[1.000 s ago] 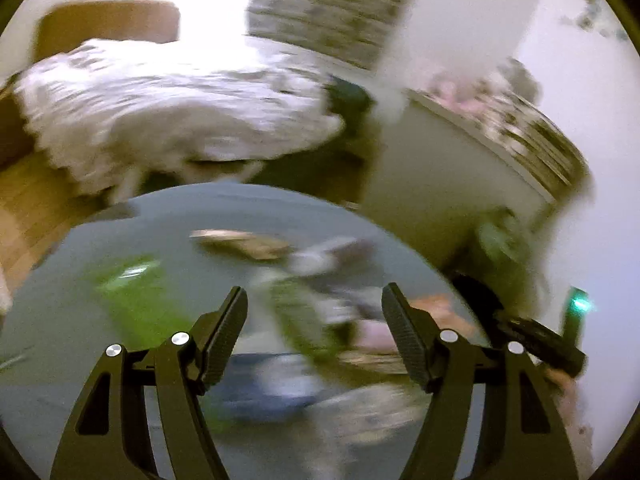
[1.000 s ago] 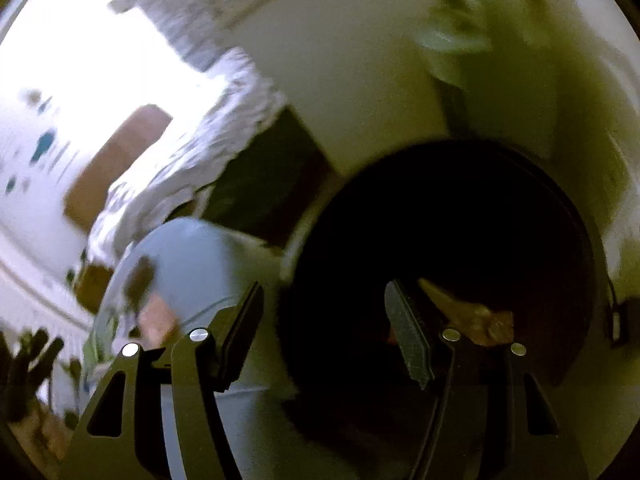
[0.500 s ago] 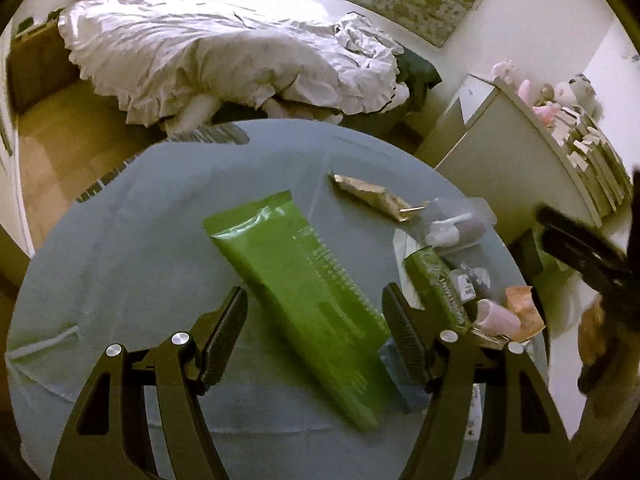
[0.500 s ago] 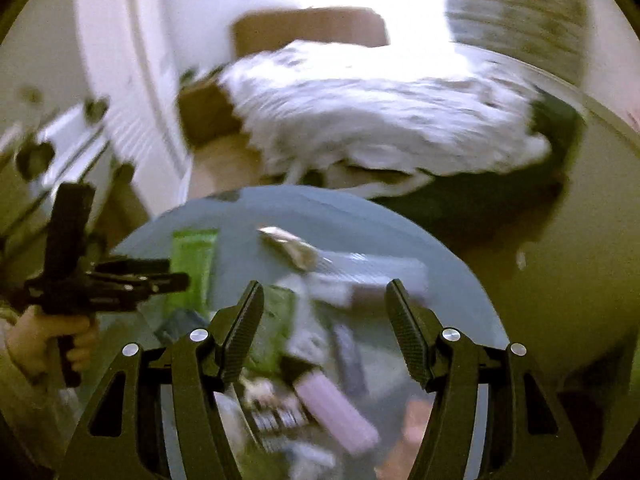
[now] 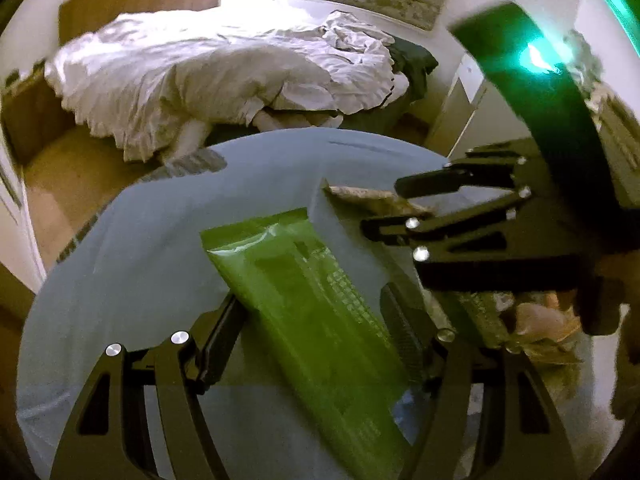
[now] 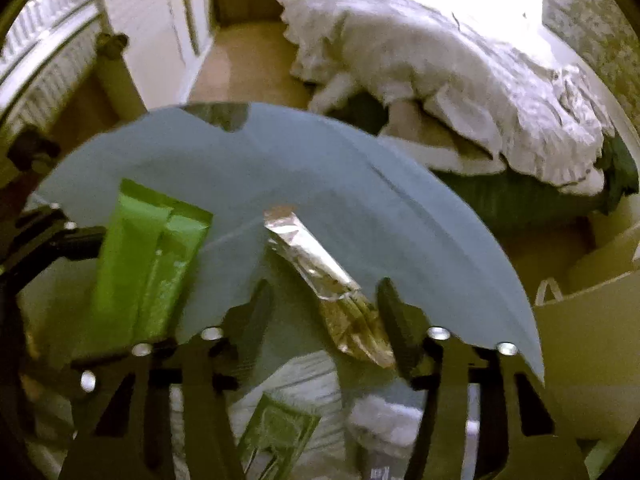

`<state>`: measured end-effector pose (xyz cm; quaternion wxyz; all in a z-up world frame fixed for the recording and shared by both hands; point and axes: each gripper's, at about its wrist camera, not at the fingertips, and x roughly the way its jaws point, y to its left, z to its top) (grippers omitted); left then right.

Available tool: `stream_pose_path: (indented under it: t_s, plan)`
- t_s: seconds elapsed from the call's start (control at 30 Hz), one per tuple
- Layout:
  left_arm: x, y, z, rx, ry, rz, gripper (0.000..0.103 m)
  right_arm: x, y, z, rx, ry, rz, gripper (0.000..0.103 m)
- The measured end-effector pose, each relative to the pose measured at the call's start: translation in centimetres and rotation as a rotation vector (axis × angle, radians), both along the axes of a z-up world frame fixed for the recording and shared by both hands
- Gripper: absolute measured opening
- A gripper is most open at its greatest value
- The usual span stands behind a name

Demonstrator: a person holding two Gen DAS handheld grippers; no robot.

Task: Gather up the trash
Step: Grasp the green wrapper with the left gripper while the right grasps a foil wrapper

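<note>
Over the blue surface, the left hand-held gripper straddles a green tube, jaws released; the right hand-held gripper, also released, flanks a foil wrapper.

Right hand-held gripper now astride wrapper

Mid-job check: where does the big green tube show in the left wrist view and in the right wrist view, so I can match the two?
Left wrist: the green tube lies lower centre, running diagonally between the fingers of the left hand-held gripper.
Right wrist: green tube sits at left, left of the right hand-held gripper.
Shared landmark: the foil wrapper on the blue table.
</note>
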<state>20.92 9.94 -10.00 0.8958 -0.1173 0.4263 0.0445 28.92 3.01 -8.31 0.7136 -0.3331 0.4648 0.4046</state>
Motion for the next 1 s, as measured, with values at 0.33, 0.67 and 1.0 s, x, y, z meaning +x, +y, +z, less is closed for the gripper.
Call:
stream_pose_path:
  t_s: [0.33,0.67,1.0]
  plan:
    - [-0.7,3.2,-0.1,-0.072,-0.036,-0.019,0.024,1.2,-3.4,2.6,0.249,0.179,-0.151,0.013]
    - [-4.9,2.2,4.1,-0.14,-0.136,-0.07,0.015,-3.8,-13.9,9.0,0.636,0.248,-0.291,0.013]
    - [-5.2,-6.5,9.9,-0.178,-0.228,-0.272,0.015,-7.8,-30.6,9.2,0.899,0.201,-0.593,0.013]
